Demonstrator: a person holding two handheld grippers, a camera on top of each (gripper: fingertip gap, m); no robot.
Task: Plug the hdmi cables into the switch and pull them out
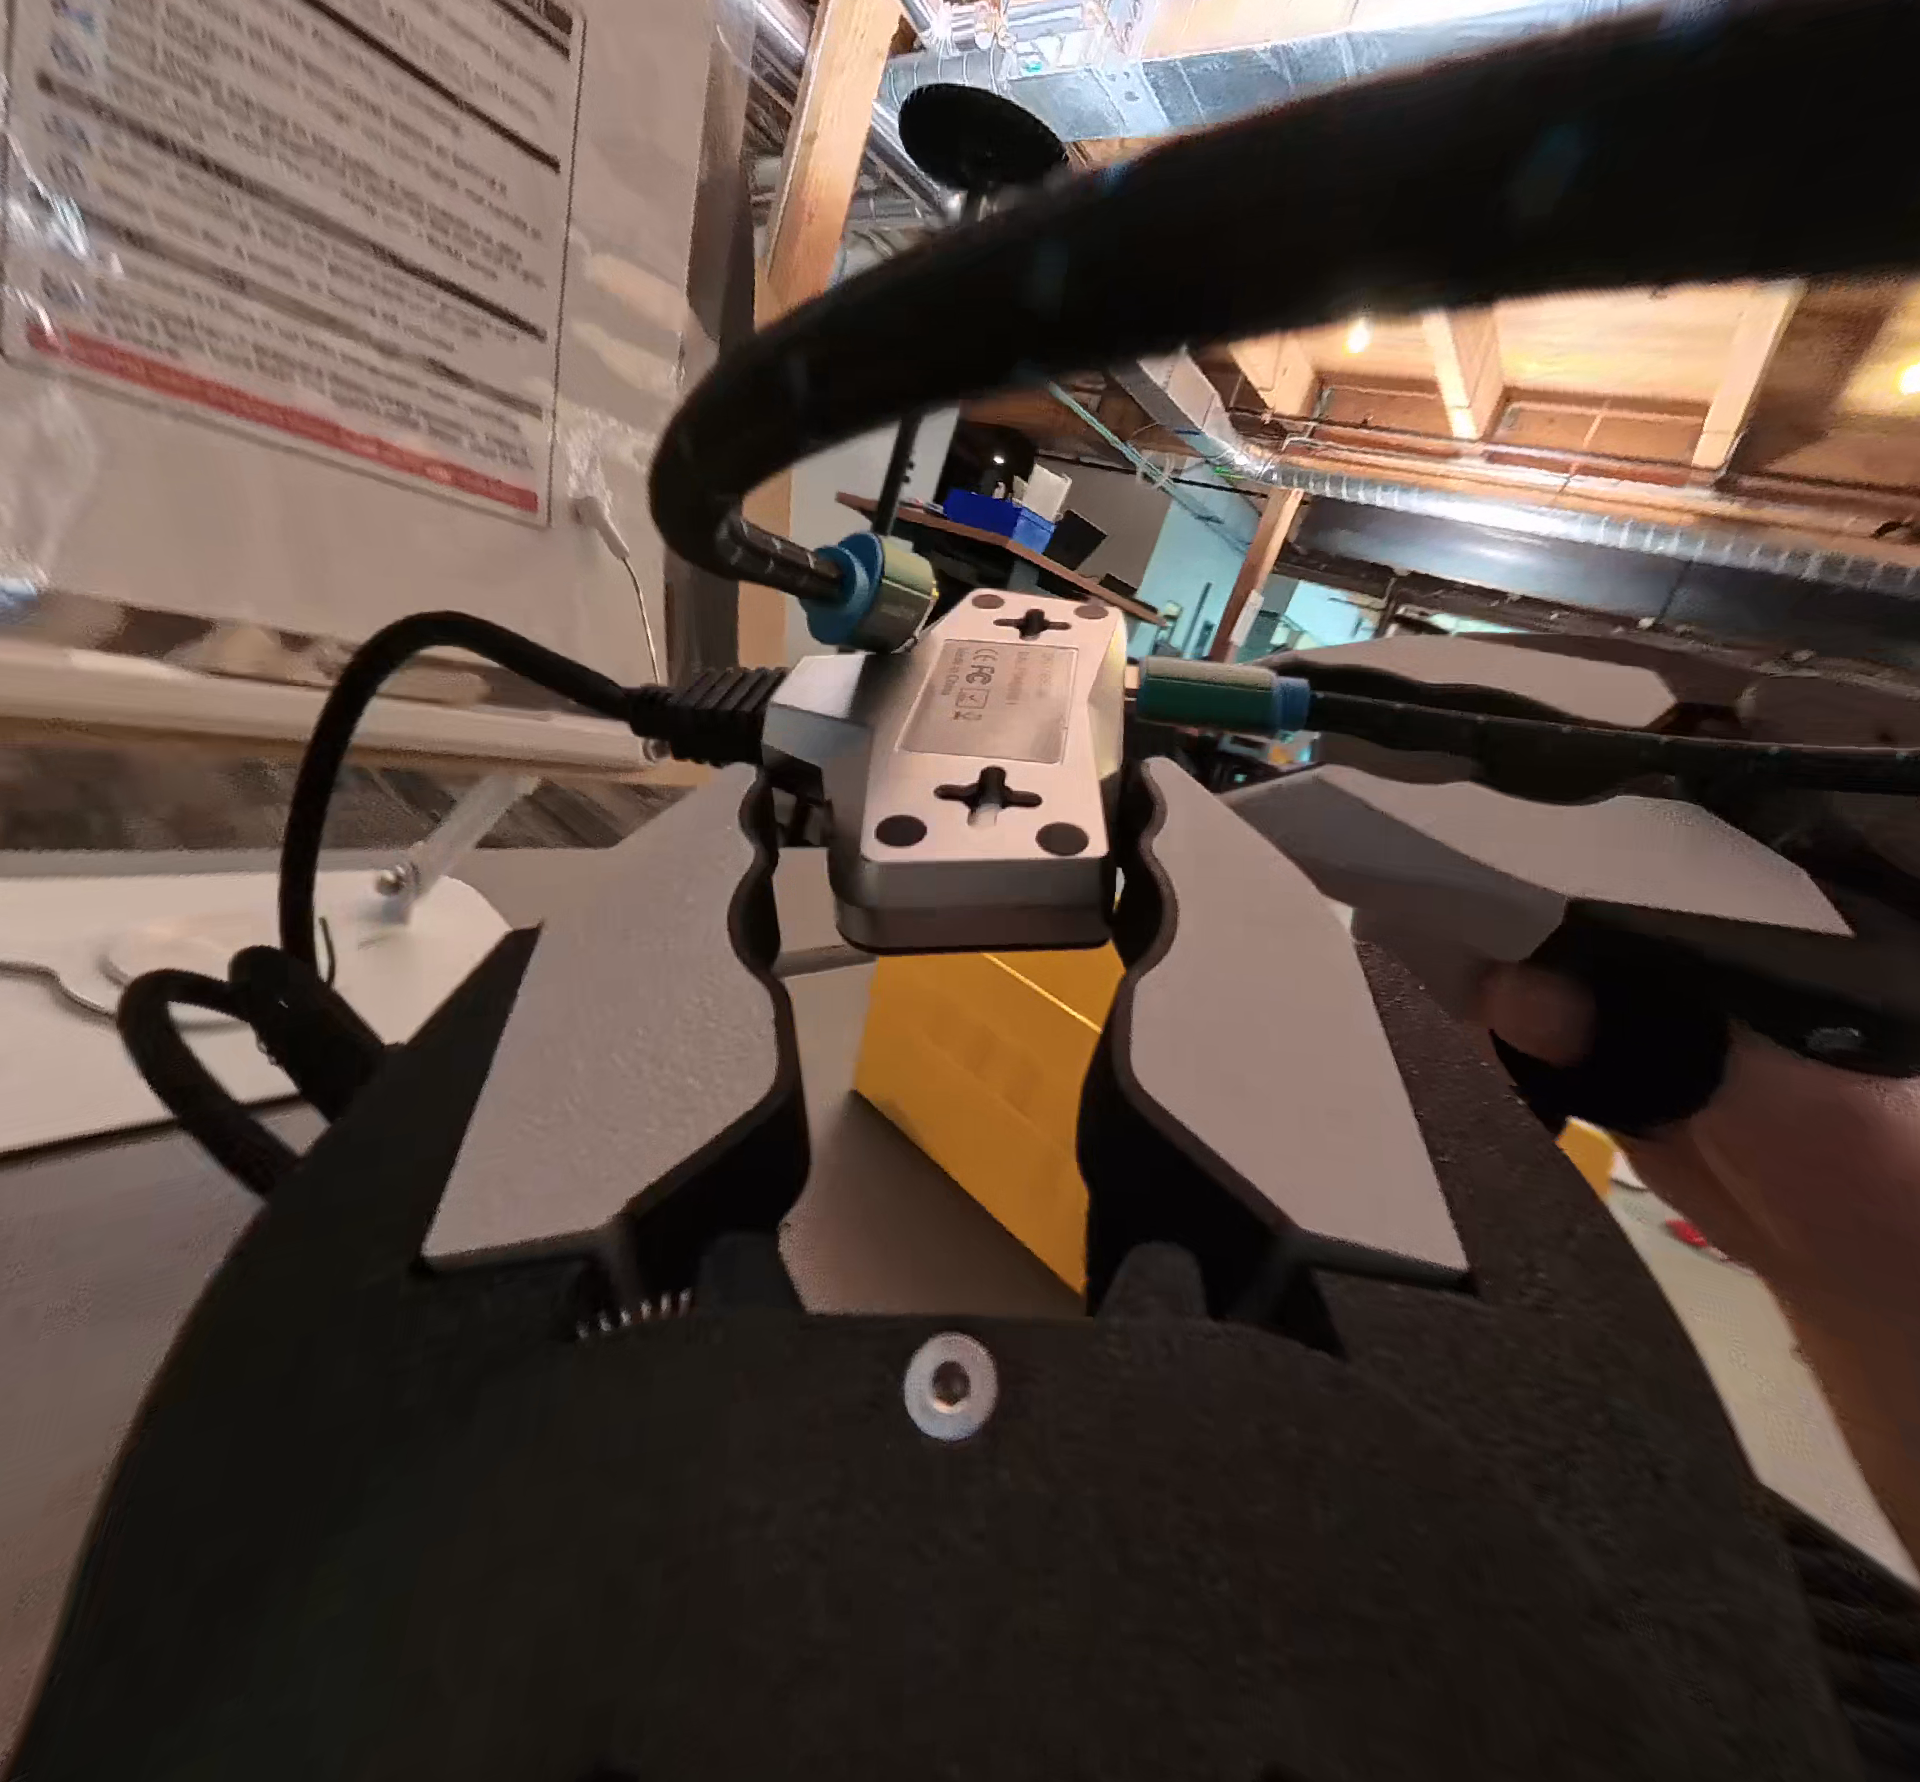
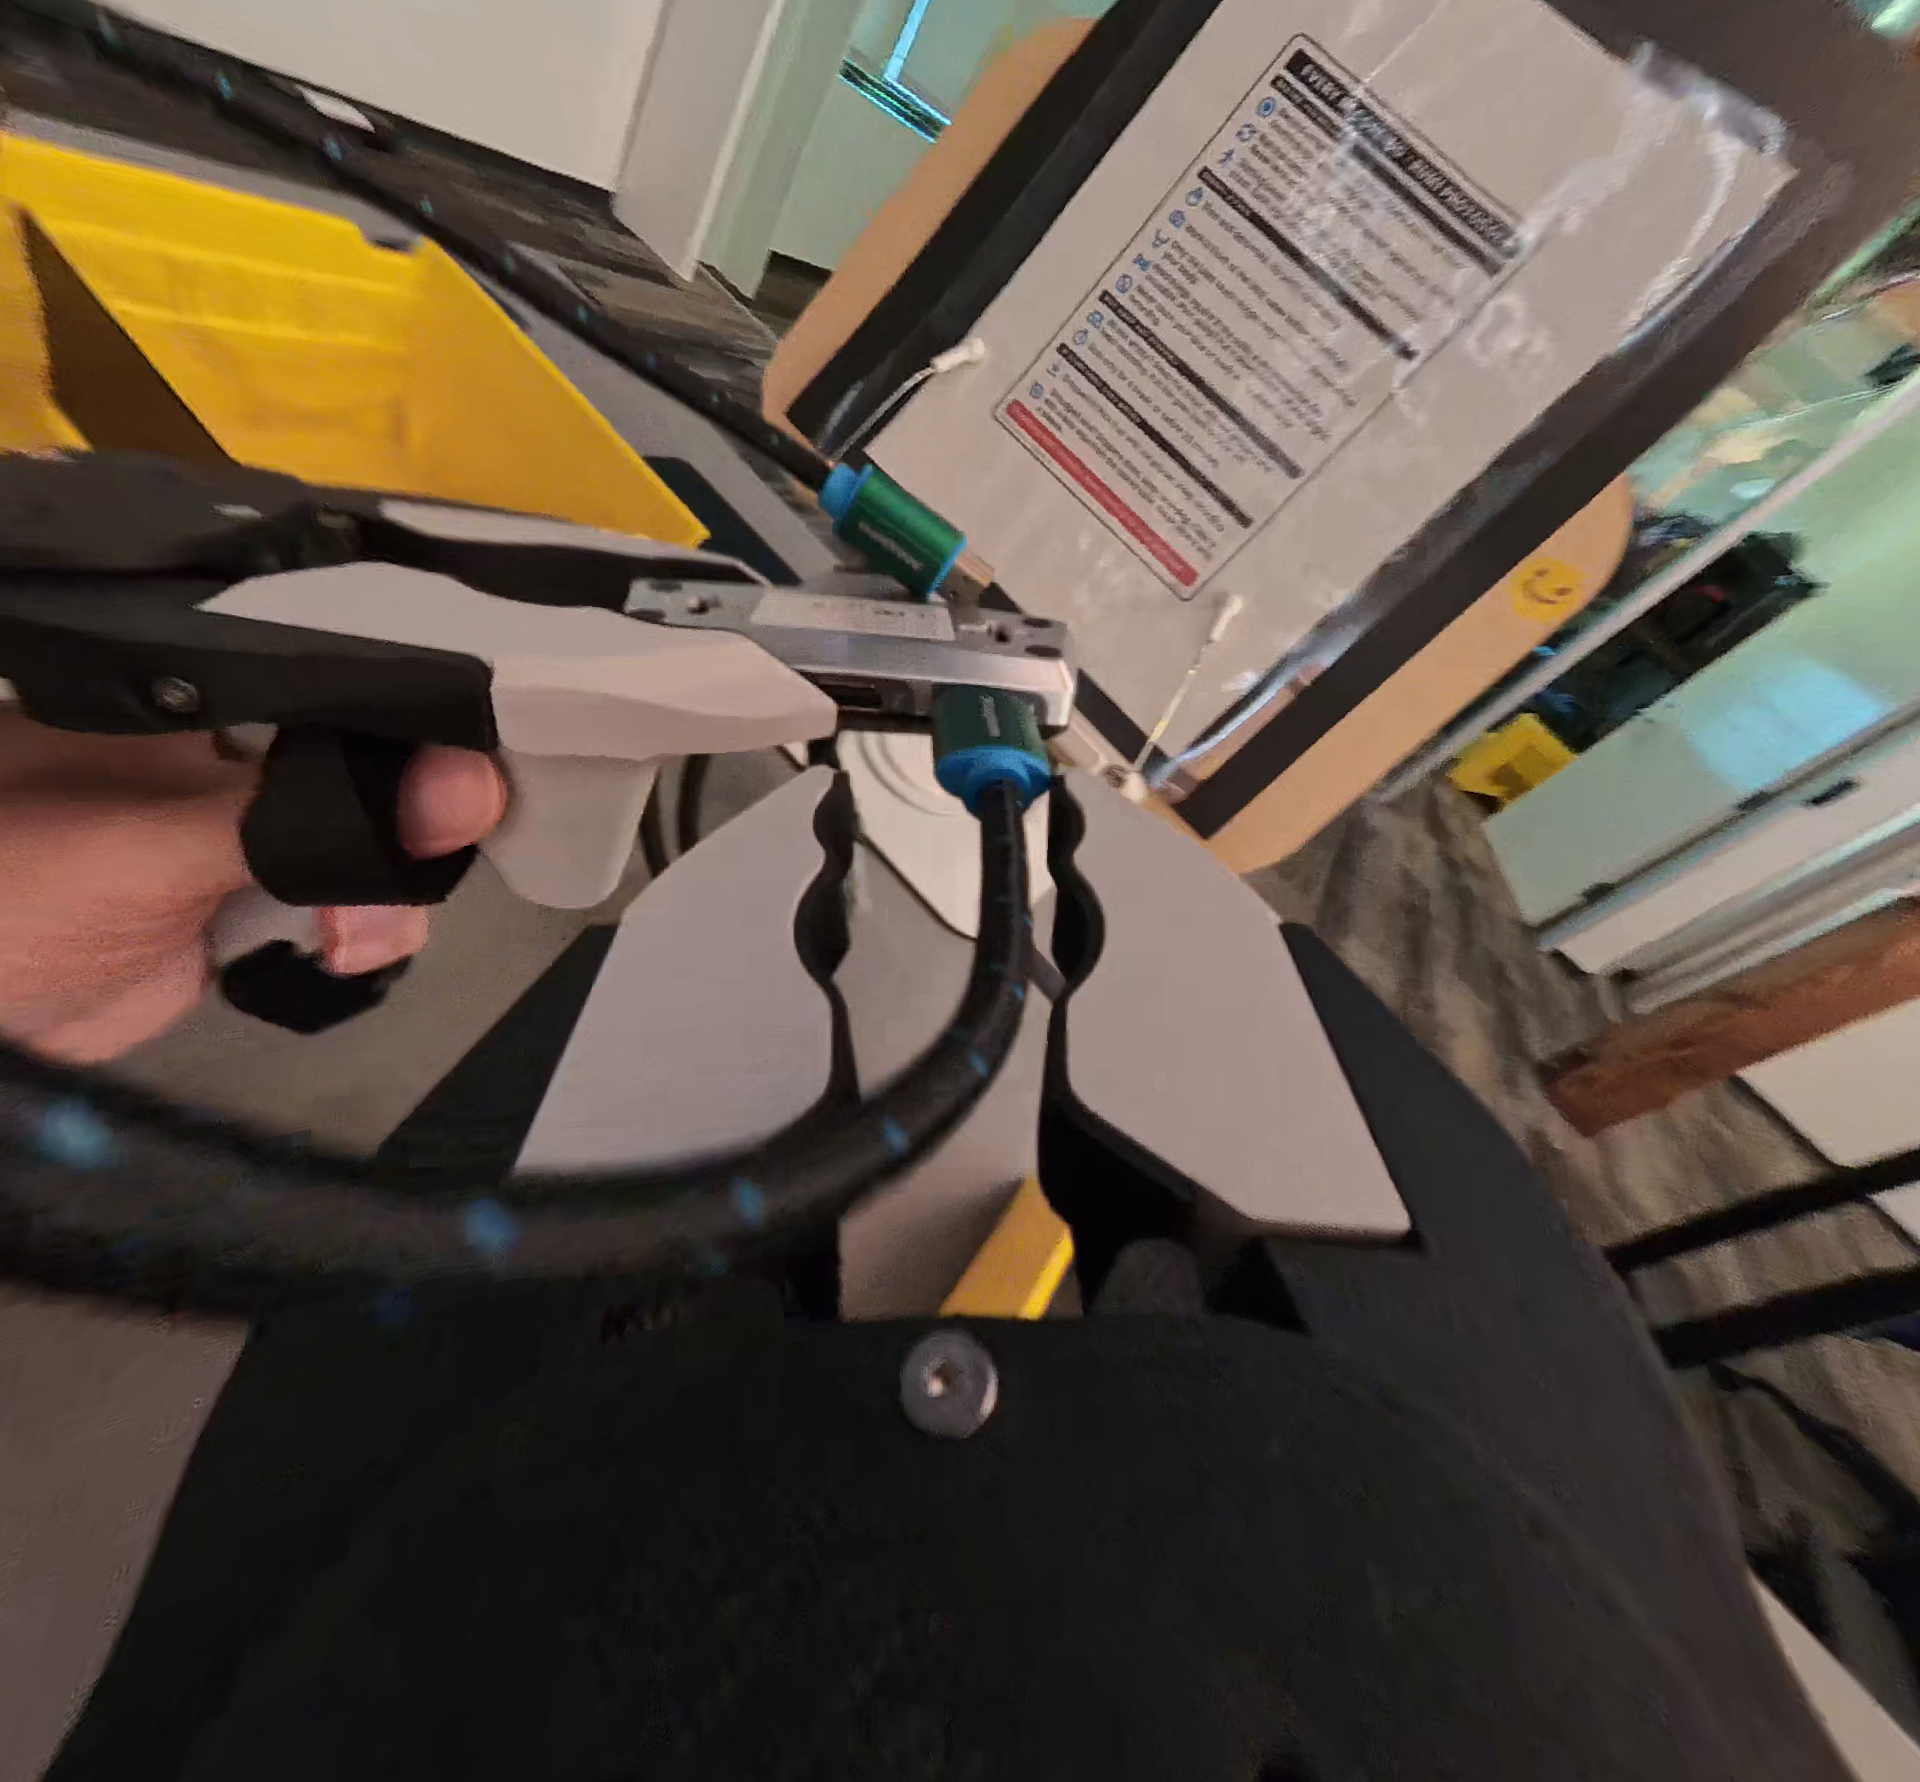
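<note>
My left gripper (image 1: 951, 787) is shut on the silver HDMI switch (image 1: 987, 724) and holds it off the table, underside toward the camera. A black cable (image 1: 717, 709) is plugged into its left end. A green HDMI plug with a blue collar (image 1: 873, 589) rests at its far corner, metal tip showing (image 2: 971, 577). A second green plug (image 2: 982, 724) sits in the switch's (image 2: 914, 646) side port. My right gripper (image 2: 945, 787) is open around this plug's braided cable (image 2: 1003, 901), fingers either side without pinching. It reaches in from the right in the left wrist view (image 1: 1278, 709).
A yellow bin (image 2: 312, 330) stands behind the switch and shows below it in the left wrist view (image 1: 966, 1057). A white board carrying a taped printed sheet (image 2: 1247, 330) stands just beyond. A thick cable loop (image 1: 1143, 205) arcs overhead. A hand (image 2: 104, 901) holds the left gripper.
</note>
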